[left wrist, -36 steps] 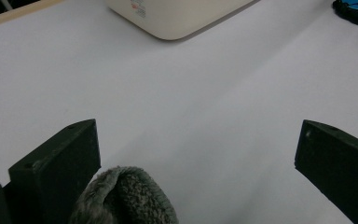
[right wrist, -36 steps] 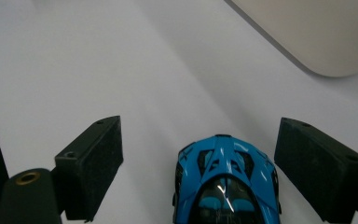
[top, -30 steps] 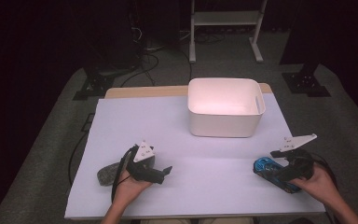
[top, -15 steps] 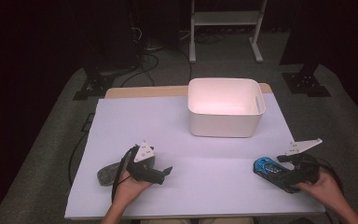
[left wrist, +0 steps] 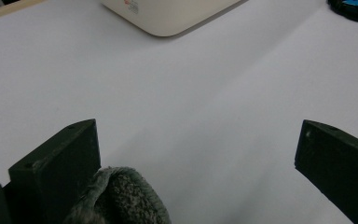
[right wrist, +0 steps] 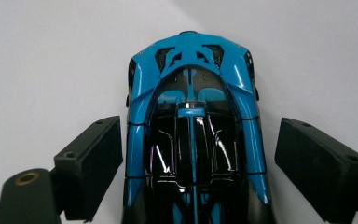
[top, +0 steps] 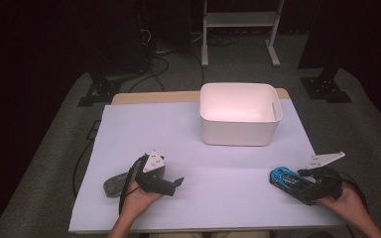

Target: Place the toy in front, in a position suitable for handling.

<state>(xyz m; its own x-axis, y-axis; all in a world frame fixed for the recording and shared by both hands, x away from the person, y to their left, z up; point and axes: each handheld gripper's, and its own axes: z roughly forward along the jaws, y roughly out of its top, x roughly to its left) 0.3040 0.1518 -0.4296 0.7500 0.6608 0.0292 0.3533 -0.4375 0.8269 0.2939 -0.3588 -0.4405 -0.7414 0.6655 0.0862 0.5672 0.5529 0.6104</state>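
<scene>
The right tool (top: 311, 182) straddled the blue car (top: 288, 181) near the counter's (top: 188, 129) near-right edge, jaws spread, not gripping. The left tool (top: 171, 184), released, faced open white sheet; dark floor surrounded.

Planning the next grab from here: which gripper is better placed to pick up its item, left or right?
Right, probably. The right gripper is open with its jaws on either side of the blue toy car, ready to close. The left gripper is open over bare table, and the grey stone lies beside its jaw, not between.
</scene>
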